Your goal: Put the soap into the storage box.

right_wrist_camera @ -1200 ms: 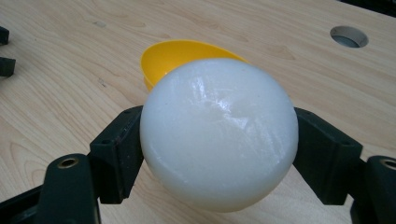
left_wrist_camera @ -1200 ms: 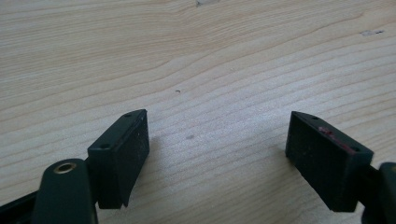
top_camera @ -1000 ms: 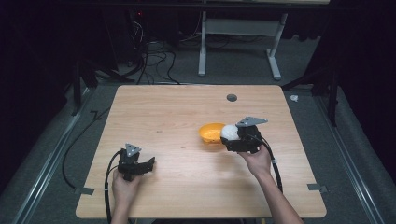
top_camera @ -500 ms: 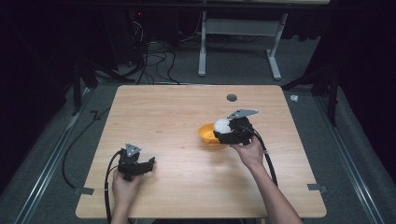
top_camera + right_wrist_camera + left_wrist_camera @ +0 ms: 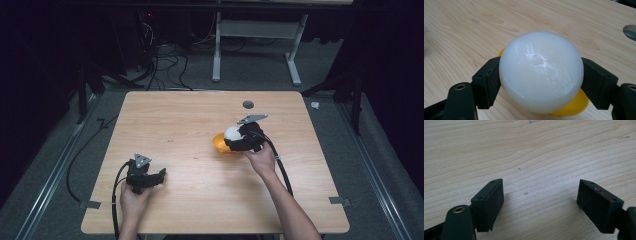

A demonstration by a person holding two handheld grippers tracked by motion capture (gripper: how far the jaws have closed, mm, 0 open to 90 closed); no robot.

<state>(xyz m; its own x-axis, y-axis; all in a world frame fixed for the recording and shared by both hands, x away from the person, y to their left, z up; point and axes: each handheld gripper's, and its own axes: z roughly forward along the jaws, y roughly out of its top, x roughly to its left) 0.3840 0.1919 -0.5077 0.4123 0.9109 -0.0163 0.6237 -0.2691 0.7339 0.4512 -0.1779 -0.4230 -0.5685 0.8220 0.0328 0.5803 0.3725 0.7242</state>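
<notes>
Two grippers work the table [image 5: 190, 115]: at seven o'clock the left gripper [image 5: 159, 175] idles with jaws apart and empty, while just right of centre the right gripper [image 5: 229, 141] clamps the white ball [image 5: 232, 133] over the yellow bowl [image 5: 218, 142], seemingly to drop it in.

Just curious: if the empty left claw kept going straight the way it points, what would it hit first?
Probably just the bare table: the left claw is open, angled down at the wood, with nothing ahead of it, as far as its view shows.
</notes>
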